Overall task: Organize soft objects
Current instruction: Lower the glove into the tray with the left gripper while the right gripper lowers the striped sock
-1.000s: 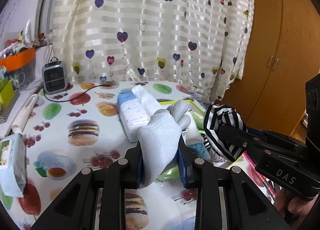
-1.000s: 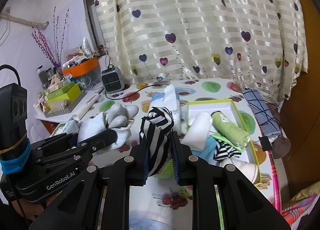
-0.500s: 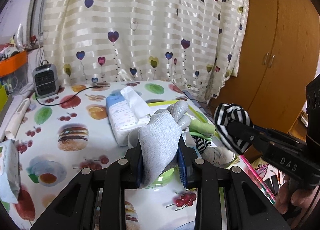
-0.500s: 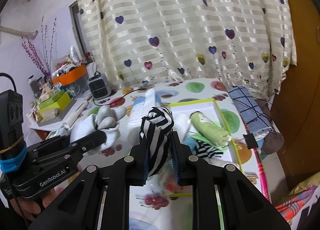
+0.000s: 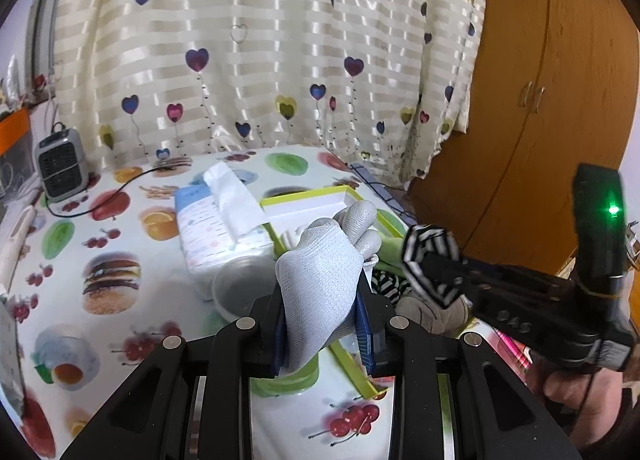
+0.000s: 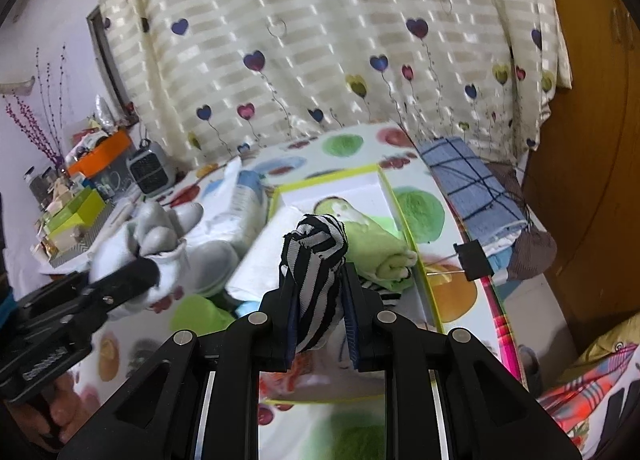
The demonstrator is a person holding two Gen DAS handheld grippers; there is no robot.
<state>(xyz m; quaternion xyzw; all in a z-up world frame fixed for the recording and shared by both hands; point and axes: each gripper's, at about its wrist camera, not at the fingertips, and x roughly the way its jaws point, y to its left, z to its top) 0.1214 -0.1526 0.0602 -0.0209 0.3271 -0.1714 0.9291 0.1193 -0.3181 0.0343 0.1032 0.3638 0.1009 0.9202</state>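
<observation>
My left gripper point(image 5: 322, 324) is shut on a grey-and-white work glove point(image 5: 324, 272) and holds it above the table; the glove also shows in the right wrist view point(image 6: 160, 232). My right gripper point(image 6: 320, 312) is shut on a black-and-white striped sock point(image 6: 316, 260), held over the lime-rimmed white box point(image 6: 340, 192). The sock also shows in the left wrist view point(image 5: 430, 256), to the right of the glove. In the box lie a rolled green cloth point(image 6: 372, 244), a white roll point(image 6: 272, 256) and a striped piece, partly hidden.
A tissue pack point(image 5: 216, 220) and a clear bowl point(image 5: 240, 288) lie left of the box on the fruit-print tablecloth point(image 5: 100, 260). A small heater point(image 5: 60, 164) stands at the back left. A folded blue checked cloth point(image 6: 472, 184) and a binder clip point(image 6: 472, 260) lie right of the box.
Both grippers have moved forward and to the right, over the box, each still holding its item. The right wrist view is blurred by motion.
</observation>
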